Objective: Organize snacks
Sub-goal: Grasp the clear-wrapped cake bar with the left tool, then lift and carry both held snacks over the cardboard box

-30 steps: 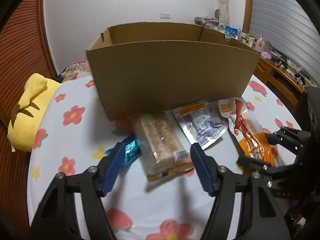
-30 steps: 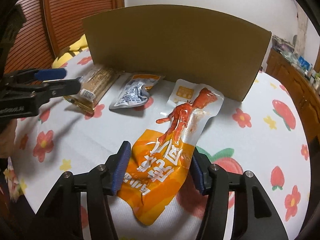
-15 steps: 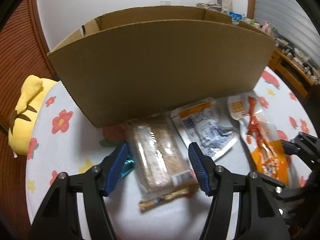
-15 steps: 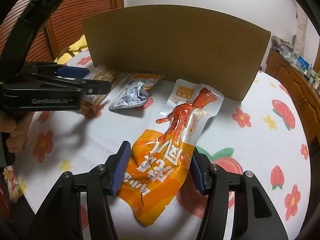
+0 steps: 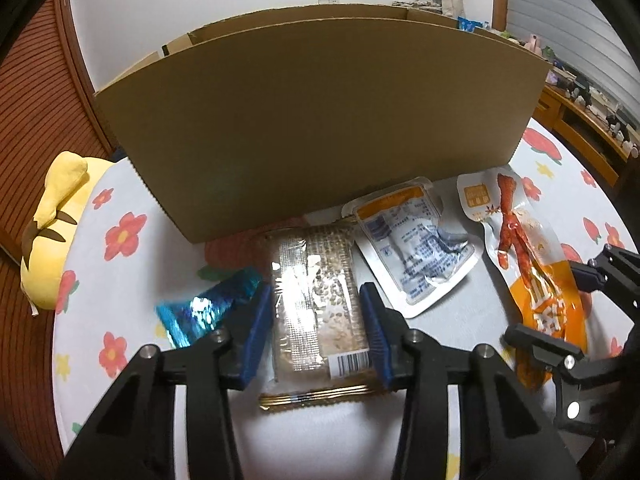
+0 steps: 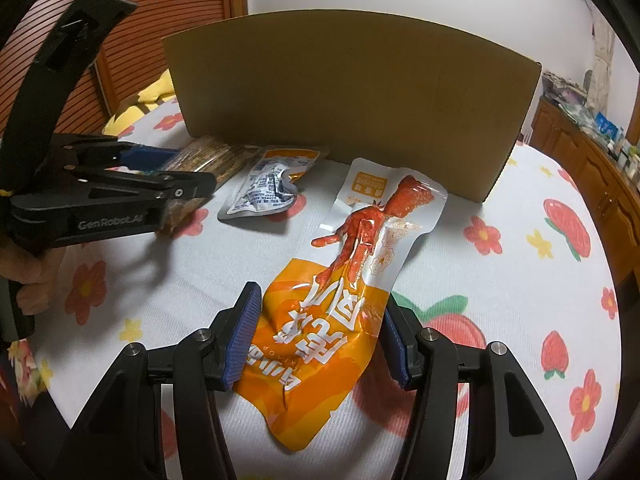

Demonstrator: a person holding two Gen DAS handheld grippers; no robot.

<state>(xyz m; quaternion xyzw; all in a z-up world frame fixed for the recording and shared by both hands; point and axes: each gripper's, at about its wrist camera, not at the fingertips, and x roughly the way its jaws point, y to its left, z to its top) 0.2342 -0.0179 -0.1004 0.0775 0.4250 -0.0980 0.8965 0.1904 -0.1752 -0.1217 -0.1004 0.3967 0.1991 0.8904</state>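
Looking along left tongs: the left gripper point(image 5: 316, 320) has its blue pads on either side of a clear-wrapped cracker pack point(image 5: 316, 304), jaws close against its long edges; whether they actually press it I cannot tell.
Left of those pads: a shiny blue wrapper point(image 5: 204, 310) lies just beside the left pad on the flowered tablecloth point(image 5: 120, 280).
Ahead: a cardboard box point(image 5: 320, 120) stands upright just beyond the cracker pack's far end.
Right of pads: a white pouch point(image 5: 416, 240), then an orange chicken-foot packet point(image 5: 532, 272) with the right gripper point(image 5: 560, 312) around its near end.
Far left: a yellow plush toy point(image 5: 52, 232) at the table edge.

Looking along right tongs: the right gripper point(image 6: 320, 336) straddles the orange packet point(image 6: 340, 304), pads spread wide, left pad touching its edge, right pad just beside it.
Ahead: the box wall point(image 6: 352, 96).
Left ahead: the white pouch point(image 6: 268, 188), and the left gripper point(image 6: 176, 172) around the crackers point(image 6: 208, 160).
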